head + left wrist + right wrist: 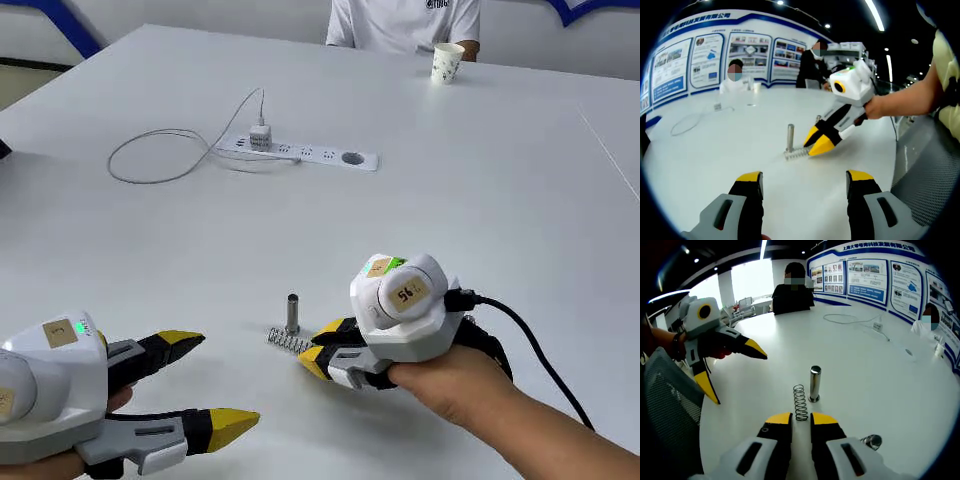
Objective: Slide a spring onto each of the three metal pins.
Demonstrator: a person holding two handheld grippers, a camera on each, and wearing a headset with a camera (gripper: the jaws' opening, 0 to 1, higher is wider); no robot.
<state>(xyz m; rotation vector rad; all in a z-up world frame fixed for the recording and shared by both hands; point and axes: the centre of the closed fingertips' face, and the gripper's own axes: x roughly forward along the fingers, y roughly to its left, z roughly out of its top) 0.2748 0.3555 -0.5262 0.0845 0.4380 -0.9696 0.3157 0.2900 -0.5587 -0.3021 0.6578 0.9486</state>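
Note:
A short metal pin (292, 312) (790, 137) (814, 383) stands upright on the white table (450, 200). A small spring (288, 341) (797, 153) (800, 401) lies flat beside the pin. My right gripper (312, 357) (818, 142) (801, 419) is low on the table, jaws narrowed to a slim gap around the spring's near end. My left gripper (212, 383) (804, 181) (736, 375) hovers wide open to the left with nothing between its fingers. Another small metal piece (871, 441) lies right of the right jaws.
A white power strip (300, 153) with a charger and looped cable (150, 160) lies mid-table. A paper cup (446, 62) stands at the far edge in front of a seated person (405, 22). A mesh chair (670, 405) is at the table's side.

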